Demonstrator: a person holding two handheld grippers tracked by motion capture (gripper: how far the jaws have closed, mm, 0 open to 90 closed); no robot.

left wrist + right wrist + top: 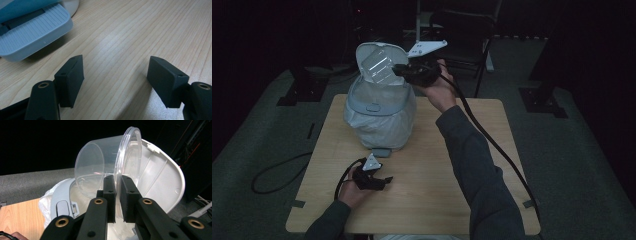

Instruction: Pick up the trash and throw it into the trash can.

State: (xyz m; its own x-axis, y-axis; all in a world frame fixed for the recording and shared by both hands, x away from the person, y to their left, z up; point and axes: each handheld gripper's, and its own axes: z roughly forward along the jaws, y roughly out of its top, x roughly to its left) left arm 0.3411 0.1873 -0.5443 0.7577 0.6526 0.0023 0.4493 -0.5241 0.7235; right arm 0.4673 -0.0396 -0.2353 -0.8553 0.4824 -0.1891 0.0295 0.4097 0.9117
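Note:
A clear plastic tub [100,165] is tipped on its side over the open mouth of a small pedal bin [379,117]. My right gripper [118,180] is shut on the tub's rim. In the high view the right gripper [399,70] is level with the raised white lid [377,62], with the tub [381,67] in front of that lid. The bin's grey-blue rim [58,195] holds a white bag liner [45,200]. My left gripper [384,181] rests low on the table, open and holding nothing. In its own view the left gripper [116,67] has the bin's ribbed pedal [32,32] just ahead to the left.
The bin stands at the back left of a light wooden table [452,170]. Its pedal [381,151] points toward the person. A black cable [277,175] loops off the table's left side. A dark chair [467,35] stands behind the table.

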